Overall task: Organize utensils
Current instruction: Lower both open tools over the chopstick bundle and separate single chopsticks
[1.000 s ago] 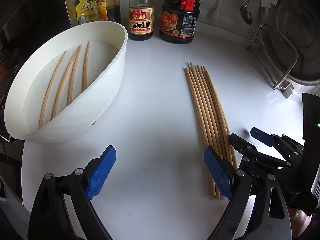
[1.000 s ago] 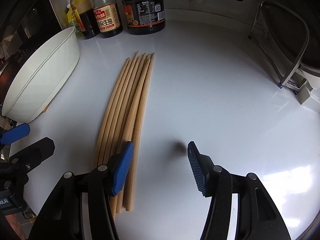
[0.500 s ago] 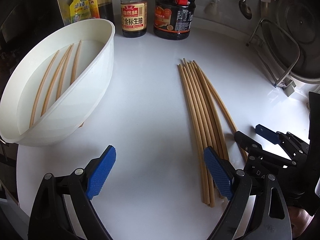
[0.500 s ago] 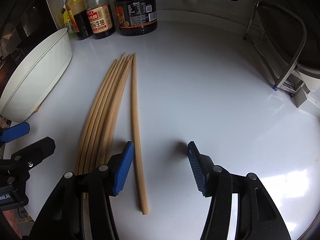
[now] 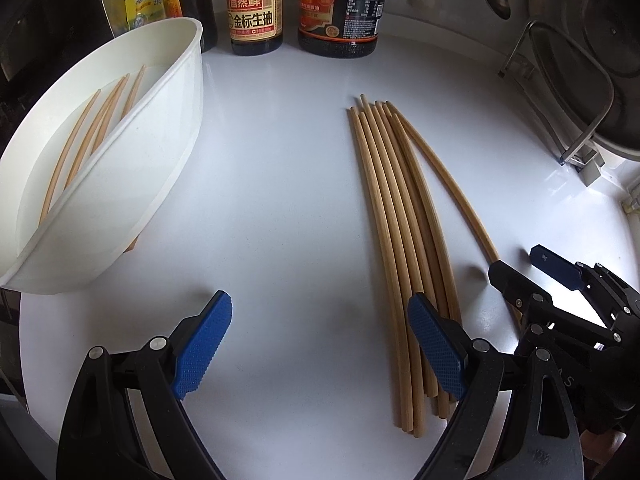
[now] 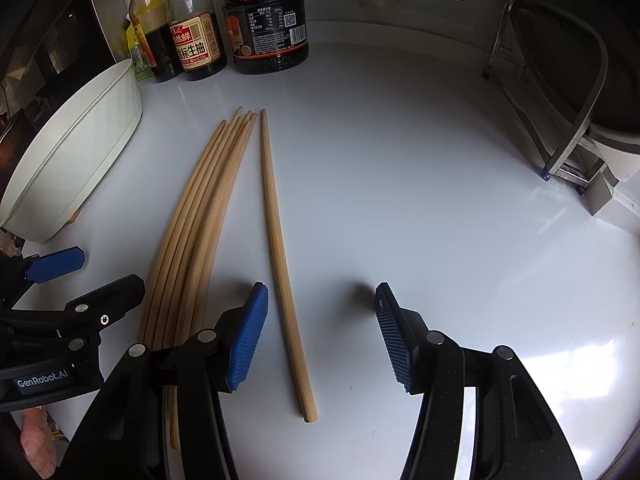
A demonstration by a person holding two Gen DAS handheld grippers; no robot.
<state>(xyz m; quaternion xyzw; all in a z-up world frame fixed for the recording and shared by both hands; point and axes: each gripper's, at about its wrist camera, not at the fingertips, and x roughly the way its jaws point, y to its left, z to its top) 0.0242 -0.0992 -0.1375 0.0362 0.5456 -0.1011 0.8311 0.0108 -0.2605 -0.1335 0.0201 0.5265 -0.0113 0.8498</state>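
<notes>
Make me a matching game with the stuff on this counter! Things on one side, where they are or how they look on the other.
Things:
1. white bowl
2. single chopstick
3. chopstick bundle
4. right gripper

Places or states:
A. lying apart, between open jaws
B. open, holding nothing
C. has chopsticks inside
D. lying together on the counter

Pairs: 1-C, 2-A, 3-D, 4-B

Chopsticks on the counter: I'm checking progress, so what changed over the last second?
One chopstick has been separated from the bundle, its near end swung out between the open right gripper's fingers, not gripped. The left gripper stayed open and empty. The white bowl kept its chopsticks.
</notes>
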